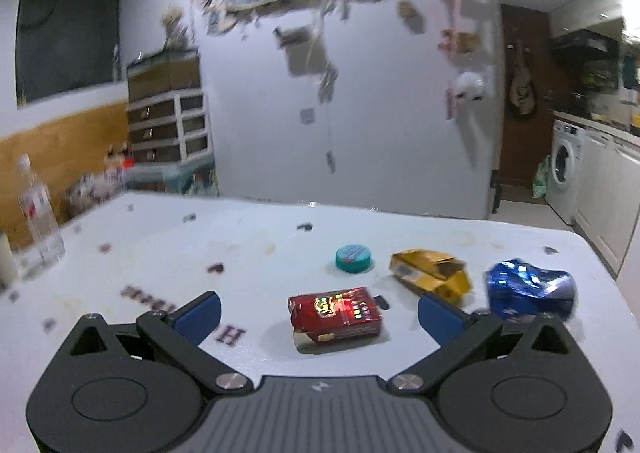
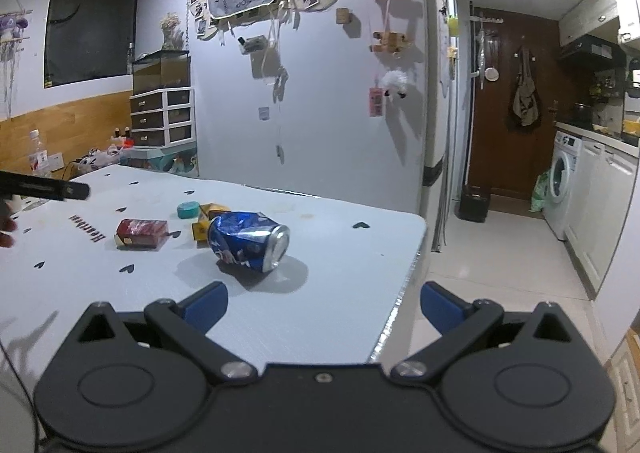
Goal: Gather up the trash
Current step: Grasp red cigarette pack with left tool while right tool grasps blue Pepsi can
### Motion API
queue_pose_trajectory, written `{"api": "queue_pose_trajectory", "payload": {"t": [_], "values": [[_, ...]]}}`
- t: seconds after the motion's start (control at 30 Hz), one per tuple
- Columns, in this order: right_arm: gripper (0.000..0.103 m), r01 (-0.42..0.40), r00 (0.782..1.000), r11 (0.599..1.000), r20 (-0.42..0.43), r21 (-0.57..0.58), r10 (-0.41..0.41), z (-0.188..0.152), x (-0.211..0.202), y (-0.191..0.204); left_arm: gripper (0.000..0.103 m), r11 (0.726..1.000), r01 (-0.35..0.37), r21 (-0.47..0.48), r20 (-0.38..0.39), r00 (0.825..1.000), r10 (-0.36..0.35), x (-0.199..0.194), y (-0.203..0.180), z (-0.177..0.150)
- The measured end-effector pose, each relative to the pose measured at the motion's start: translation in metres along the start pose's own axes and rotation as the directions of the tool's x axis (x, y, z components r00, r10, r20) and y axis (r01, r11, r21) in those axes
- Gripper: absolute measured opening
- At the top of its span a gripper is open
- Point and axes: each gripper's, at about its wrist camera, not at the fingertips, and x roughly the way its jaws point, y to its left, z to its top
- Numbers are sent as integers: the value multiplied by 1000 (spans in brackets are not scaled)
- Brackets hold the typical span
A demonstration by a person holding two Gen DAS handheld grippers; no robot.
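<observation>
Trash lies on a white table (image 1: 168, 253). A red cigarette box (image 1: 334, 315) lies just ahead of my open, empty left gripper (image 1: 318, 311), between its blue fingertips. Behind it are a teal round lid (image 1: 353, 258), a torn yellow box (image 1: 430, 271) and a crushed blue can (image 1: 530, 287) at the right. In the right wrist view the blue can (image 2: 250, 241) lies on its side ahead of my open, empty right gripper (image 2: 324, 303), with the red box (image 2: 141, 233), teal lid (image 2: 188, 209) and yellow box (image 2: 208, 219) beyond it.
A clear plastic bottle (image 1: 40, 213) stands at the table's left edge. The table's right edge (image 2: 404, 293) drops to a tiled floor. A fridge wall with hung decorations (image 2: 312, 73) stands behind the table. A washing machine (image 2: 560, 185) is at the far right.
</observation>
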Motion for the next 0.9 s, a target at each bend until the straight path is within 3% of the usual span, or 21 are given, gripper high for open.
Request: {"api": "queue_pose_trajectory", "payload": {"t": [0.13, 0.3, 0.63, 0.77, 0.9], "values": [[103, -9, 1000, 1000, 0, 1, 9, 6, 15, 6, 103, 996, 26, -84, -46, 999, -30, 44, 4, -6], [103, -19, 1000, 999, -15, -38, 18, 12, 34, 14, 103, 989, 9, -145, -115, 993, -26, 89, 0, -14], [103, -3, 999, 973, -35, -231, -5, 18, 82, 47, 103, 981, 43, -190, -195, 977, -81, 125, 1, -24], [103, 65, 996, 924, -26, -377, -81, 13, 106, 77, 103, 980, 58, -192, -197, 976, -96, 131, 3, -23], [103, 133, 987, 825, 1, -549, -159, 2, 128, 105, 103, 980, 59, -191, -198, 975, -97, 138, 4, -20]]}}
